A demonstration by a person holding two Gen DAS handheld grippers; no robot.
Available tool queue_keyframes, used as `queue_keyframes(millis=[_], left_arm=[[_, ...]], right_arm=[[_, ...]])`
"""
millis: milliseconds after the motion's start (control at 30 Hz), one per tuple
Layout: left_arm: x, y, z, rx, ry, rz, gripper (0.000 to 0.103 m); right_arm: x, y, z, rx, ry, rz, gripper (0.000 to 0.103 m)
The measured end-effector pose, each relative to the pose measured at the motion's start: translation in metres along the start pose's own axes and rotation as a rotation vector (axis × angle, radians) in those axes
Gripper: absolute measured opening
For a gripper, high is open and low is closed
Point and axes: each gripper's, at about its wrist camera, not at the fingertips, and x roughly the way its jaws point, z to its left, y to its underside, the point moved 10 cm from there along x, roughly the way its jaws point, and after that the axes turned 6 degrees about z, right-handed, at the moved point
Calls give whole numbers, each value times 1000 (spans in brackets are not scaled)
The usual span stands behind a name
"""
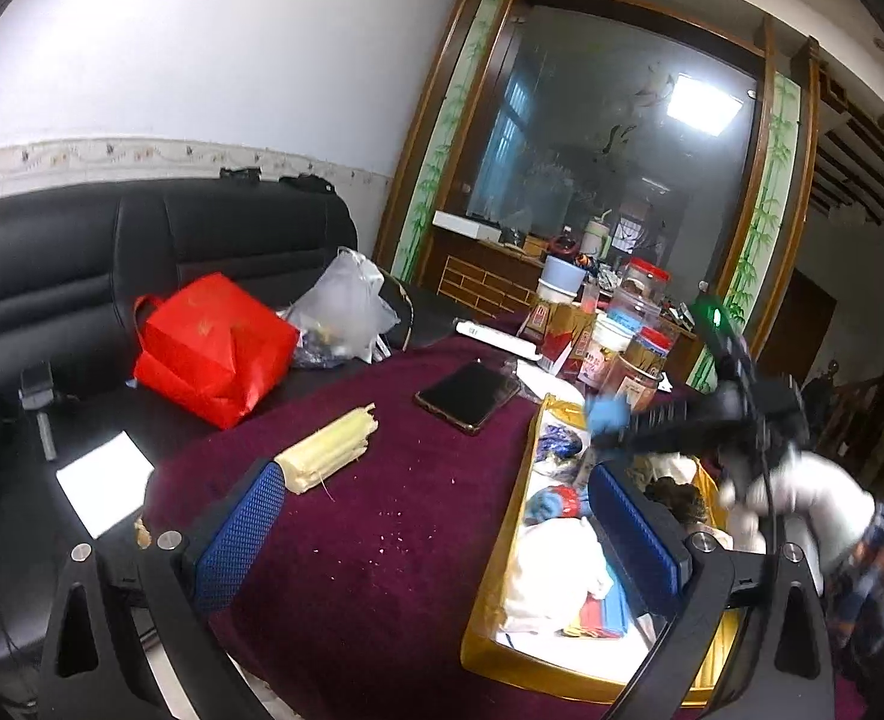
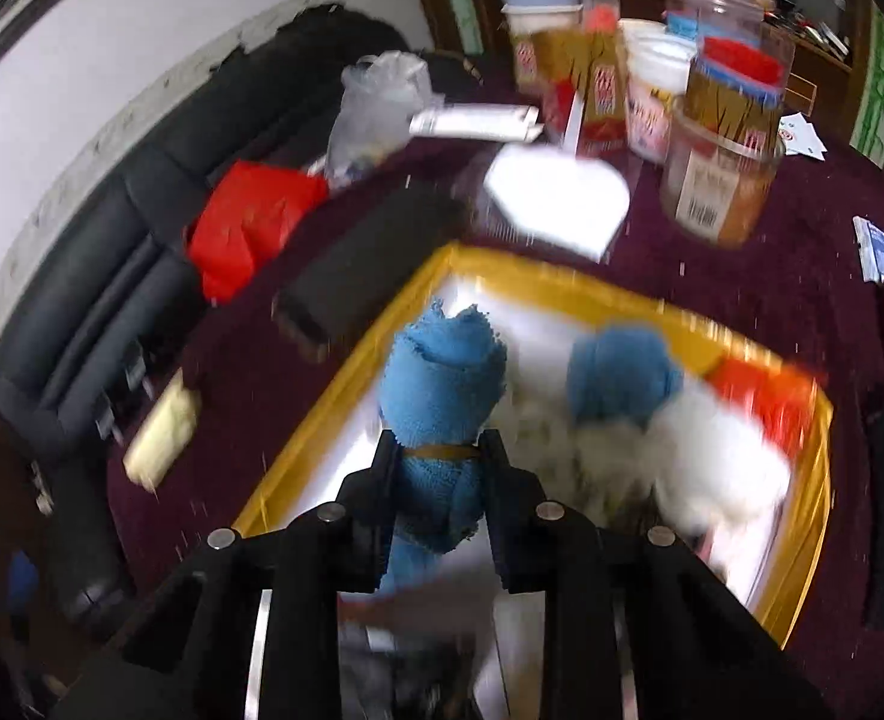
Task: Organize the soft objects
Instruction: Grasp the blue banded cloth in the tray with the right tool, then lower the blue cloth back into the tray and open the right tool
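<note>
Pinched between the black fingers of the right gripper (image 2: 436,474), a rolled blue cloth (image 2: 442,384) bound with a tan band stands upright above the near left corner of the gold-rimmed tray (image 2: 346,372) on the maroon counter (image 2: 742,252). Beside it in the tray lie another blue cloth (image 2: 622,372) and a white fluffy piece (image 2: 712,456), both blurred. Left gripper (image 1: 442,540) hangs with its blue-padded fingers (image 1: 238,540) spread wide and holding nothing — one over the counter near a pale yellow bundle (image 1: 328,450), the other over the tray, with a dark phone (image 1: 466,393) farther off.
</note>
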Motion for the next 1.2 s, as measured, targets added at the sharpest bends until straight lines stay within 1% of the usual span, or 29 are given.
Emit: queue_keyframes(millis=[100,167,267,300,367,433,567,633,667,700,733,767,800,833,867,900,967,1000,1033,1067,1100,1133,1167,1200], left_arm=[[8,5,1,-5,13,30,102],[8,6,5,-5,11,33,102],[5,4,9,-9,10,24,102],[5,3,10,-9,9,22,102],[4,3,13,-11,5,16,102],[6,4,13,-14,4,24,102],[8,9,10,-14,10,37,102],[8,12,4,-8,17,45,102],[7,12,1,-4,22,47,102],[5,13,-4,2,28,49,102],[2,13,-9,12,31,47,102],[-2,12,-13,24,30,40,102],[-7,11,-17,38,25,28,102],[-14,9,-22,57,19,11,102],[-19,6,-25,73,12,-3,102],[-26,3,-31,92,3,-24,102],[-39,-5,-38,106,-8,-66,102],[-46,-10,-43,112,0,-93,102],[-52,-14,-48,117,20,-118,102],[-59,-19,-58,128,58,-147,103],[-61,-20,-64,134,84,-152,103],[-58,-20,-72,138,121,-133,103],[-50,-17,-78,142,146,-99,102],[-35,-11,-85,146,160,-43,102]], right_arm=[[7,-18,-2,29,-8,12,25],[11,-21,-1,38,-13,22,25],[0,-18,9,46,-78,15,25],[-6,-12,12,47,-108,21,25],[-20,2,16,23,-127,23,25],[-34,23,11,9,-106,29,25],[-45,77,-19,13,38,73,25],[-40,100,-30,45,47,116,26],[-36,111,-32,59,36,137,29],[-34,115,-33,60,23,139,29],[-36,117,-32,61,6,127,31],[-41,117,-31,64,-6,106,35],[-49,117,-30,62,-6,76,43],[-60,115,-29,51,-2,37,47],[-72,115,-27,37,2,-11,56],[-86,115,-26,22,10,-60,63],[-109,122,-24,-3,31,-139,64],[-118,125,-23,-12,36,-167,64],[-126,131,-22,-23,42,-200,64],[-134,137,-21,-33,53,-238,65],[-143,145,-19,-43,66,-281,71],[-150,153,-18,-50,82,-323,75],[-156,163,-18,-52,102,-361,82],[-158,169,-18,-51,118,-386,84]])
